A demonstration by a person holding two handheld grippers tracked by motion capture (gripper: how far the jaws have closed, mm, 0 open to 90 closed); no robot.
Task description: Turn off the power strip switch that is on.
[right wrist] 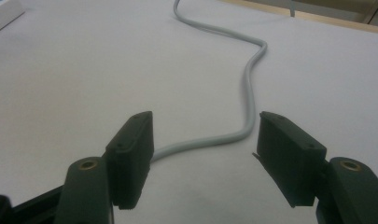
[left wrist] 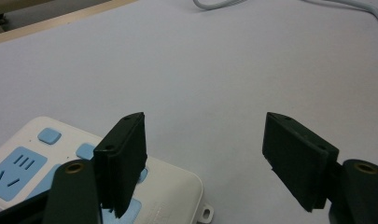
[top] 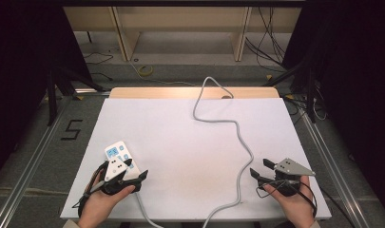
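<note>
A white power strip (top: pixel 120 155) with blue sockets lies at the table's front left. Its grey cable (top: pixel 237 130) snakes across the white table from the far edge to the front. My left gripper (top: pixel 137 169) is open and hovers at the strip's near end. In the left gripper view the strip (left wrist: pixel 42 161) sits under the left jaw, with nothing held in my left gripper (left wrist: pixel 214 156). My right gripper (top: pixel 259 169) is open at the front right, just right of the cable. In the right gripper view the cable (right wrist: pixel 249 93) runs ahead of my right gripper (right wrist: pixel 205 149), whose jaws stand wide apart.
The white table top (top: pixel 180 133) has a wooden strip (top: pixel 171 92) along its far edge. Beyond it stand wooden shelf legs (top: pixel 126 33) and floor cables (top: pixel 271 42). Metal rails (top: pixel 33 156) run along both sides, and a tape mark "5" (top: pixel 72 129) is on the floor at left.
</note>
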